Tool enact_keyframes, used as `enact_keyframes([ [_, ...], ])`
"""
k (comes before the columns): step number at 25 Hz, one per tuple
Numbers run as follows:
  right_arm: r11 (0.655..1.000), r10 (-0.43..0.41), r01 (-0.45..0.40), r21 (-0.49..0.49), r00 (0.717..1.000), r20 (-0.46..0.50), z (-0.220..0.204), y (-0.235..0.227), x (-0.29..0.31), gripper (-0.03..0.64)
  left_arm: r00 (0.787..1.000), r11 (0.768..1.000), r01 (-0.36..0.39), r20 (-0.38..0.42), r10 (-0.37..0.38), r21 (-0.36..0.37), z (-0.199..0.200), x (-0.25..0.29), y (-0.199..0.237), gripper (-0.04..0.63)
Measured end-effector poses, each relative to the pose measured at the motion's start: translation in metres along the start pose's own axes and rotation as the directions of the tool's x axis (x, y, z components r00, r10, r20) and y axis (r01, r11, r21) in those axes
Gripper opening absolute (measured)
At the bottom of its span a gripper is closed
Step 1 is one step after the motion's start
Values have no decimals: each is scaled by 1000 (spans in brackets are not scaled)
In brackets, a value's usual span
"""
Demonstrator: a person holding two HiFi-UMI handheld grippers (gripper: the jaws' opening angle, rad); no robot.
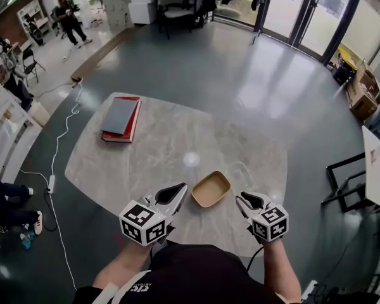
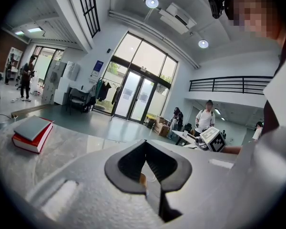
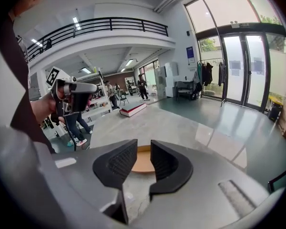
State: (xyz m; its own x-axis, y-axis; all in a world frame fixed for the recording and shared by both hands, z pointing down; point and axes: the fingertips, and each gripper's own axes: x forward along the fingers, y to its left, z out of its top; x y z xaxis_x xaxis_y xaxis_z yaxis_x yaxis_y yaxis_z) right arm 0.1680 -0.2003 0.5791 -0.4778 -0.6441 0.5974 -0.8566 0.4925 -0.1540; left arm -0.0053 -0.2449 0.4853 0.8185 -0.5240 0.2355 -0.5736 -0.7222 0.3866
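item: tan, shallow, rounded-rectangular pulp tray point(image 1: 211, 189)
state: whole, inside bare
pose: flat on its base, open side up, turned askew to the table edge
place: on grey marble tabletop point(image 1: 171, 138), near the person's edge

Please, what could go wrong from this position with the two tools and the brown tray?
1. The left tool has its jaws together beside the brown tray; moving in like that, it would probably push the tray, not grip it.
2. The tray lies loose on the smooth table, so a one-sided touch from the right tool, whose jaws are only slightly apart, might slide it.
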Motion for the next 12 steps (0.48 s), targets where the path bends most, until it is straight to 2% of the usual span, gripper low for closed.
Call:
enact_keyframes([
  [12,999,-14,6,-50,985,-171,-35,-36,41,155,999,999,-36,-4,36,-32,-3,2,15,5],
])
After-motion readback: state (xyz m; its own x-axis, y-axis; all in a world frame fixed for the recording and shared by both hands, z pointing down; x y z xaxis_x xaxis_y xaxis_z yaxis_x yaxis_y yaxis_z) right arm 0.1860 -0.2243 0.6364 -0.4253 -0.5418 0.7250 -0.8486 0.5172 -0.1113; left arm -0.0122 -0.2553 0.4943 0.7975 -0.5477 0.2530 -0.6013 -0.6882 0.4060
